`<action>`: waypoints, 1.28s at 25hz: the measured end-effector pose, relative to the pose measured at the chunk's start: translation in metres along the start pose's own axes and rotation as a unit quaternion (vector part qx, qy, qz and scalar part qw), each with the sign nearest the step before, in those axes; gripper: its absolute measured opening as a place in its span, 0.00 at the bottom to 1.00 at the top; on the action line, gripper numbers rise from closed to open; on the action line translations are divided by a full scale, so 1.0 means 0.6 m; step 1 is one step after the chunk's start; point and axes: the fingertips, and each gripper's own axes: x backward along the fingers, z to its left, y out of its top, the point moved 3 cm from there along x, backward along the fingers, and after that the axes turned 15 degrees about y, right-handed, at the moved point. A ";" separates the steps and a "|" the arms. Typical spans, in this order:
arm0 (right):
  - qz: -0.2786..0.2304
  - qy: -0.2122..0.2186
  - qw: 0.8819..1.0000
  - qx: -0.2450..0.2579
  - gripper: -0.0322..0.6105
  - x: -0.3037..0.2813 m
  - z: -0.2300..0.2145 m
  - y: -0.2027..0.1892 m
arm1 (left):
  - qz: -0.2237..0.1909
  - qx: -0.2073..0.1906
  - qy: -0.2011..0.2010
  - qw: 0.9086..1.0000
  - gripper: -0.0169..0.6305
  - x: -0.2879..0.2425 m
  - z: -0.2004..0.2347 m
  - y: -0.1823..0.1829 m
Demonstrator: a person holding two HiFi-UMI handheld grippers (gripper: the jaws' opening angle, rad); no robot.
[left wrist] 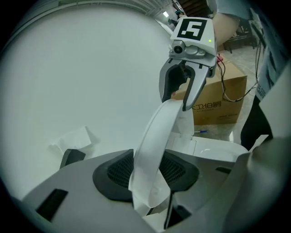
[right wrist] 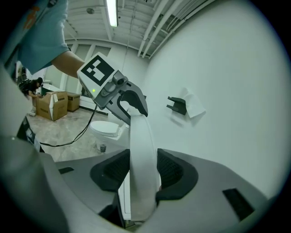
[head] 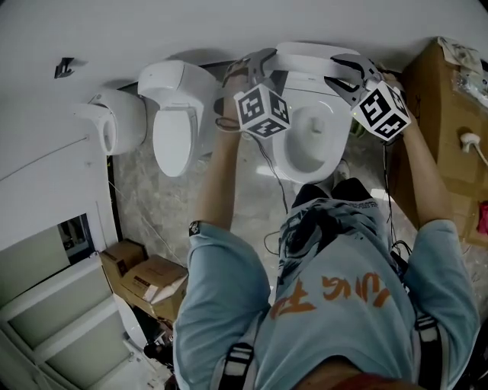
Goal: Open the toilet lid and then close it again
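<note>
Toilet lid [head: 305, 55]: it stands straight up at the back of the toilet bowl [head: 309, 152], close to the wall [head: 229, 23].
Left hand-held gripper [head: 255, 65]: it is on the lid's rim, to the left of the bowl. Its jaws are about half open with the rim between them. The pads seem to touch the rim, but not hard.
Right hand-held gripper [head: 347, 76]: it is on the rim to the right of the bowl. It is also about half open, and its pads sit on both sides of the rim.
Where we are: I think the opening part is done and the closing part comes next.
Slip: the hold looks light and the rim is smooth. If the pads slide off, the lid could drop.
Slam: a dropped lid would bang down on the bowl and might crack.
Push too far: pushing the lid harder away from the bowl could hurt its hinge.
Twist: if one side comes down faster than the other, the lid could bend.
Wire [head: 264, 161]: it hangs left of the bowl and could get caught under the lid.
</note>
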 end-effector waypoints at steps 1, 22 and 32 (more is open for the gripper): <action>-0.004 0.010 1.000 0.002 0.36 0.000 0.013 0.001 | -0.001 0.002 -0.007 1.000 0.31 0.012 -0.008 -0.004; 0.037 0.151 0.988 0.004 0.39 -0.056 0.290 -0.034 | -0.019 0.013 -0.131 0.991 0.38 0.235 -0.202 -0.112; 0.068 0.179 0.981 -0.024 0.42 -0.098 0.398 -0.081 | -0.032 -0.015 -0.196 0.980 0.38 0.286 -0.311 -0.170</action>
